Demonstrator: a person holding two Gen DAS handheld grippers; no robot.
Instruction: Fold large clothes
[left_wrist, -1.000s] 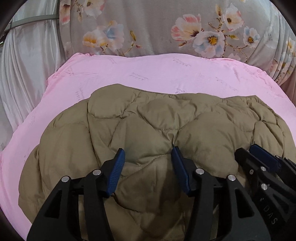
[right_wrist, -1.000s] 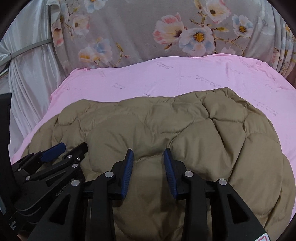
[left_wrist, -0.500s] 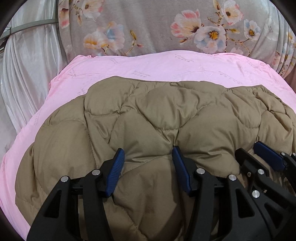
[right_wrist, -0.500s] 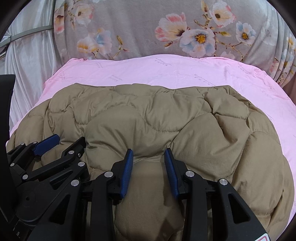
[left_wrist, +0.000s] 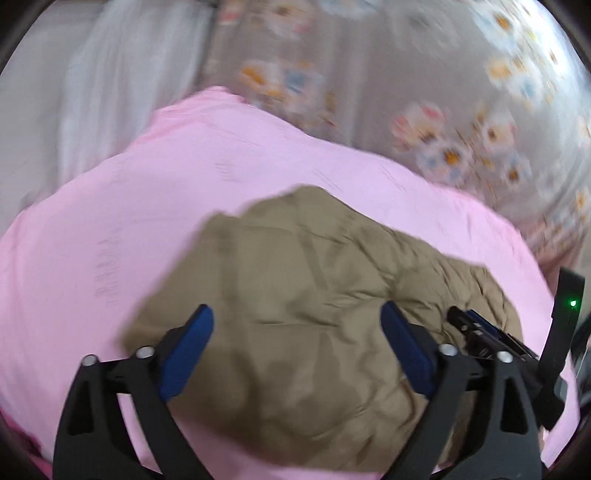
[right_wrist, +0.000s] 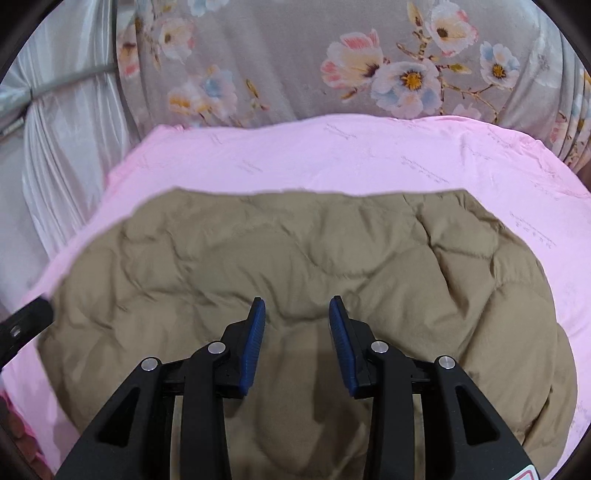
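Note:
A khaki quilted puffer coat (right_wrist: 295, 258) lies folded on a pink sheet (right_wrist: 332, 158). It also shows in the blurred left wrist view (left_wrist: 314, 295). My left gripper (left_wrist: 295, 343) is wide open and empty above the coat's near left part. My right gripper (right_wrist: 297, 332) is open and empty over the coat's near middle; it shows at the right edge of the left wrist view (left_wrist: 480, 332). The left gripper's tip shows at the left edge of the right wrist view (right_wrist: 26, 321).
A grey floral curtain (right_wrist: 369, 55) hangs behind the bed. A silvery white curtain (right_wrist: 62, 147) hangs at the left. The pink sheet (left_wrist: 110, 240) spreads to the left of the coat and beyond it.
My left gripper has opened wider and swung left and back; its view is blurred. My right gripper has opened a little and let the coat settle flat.

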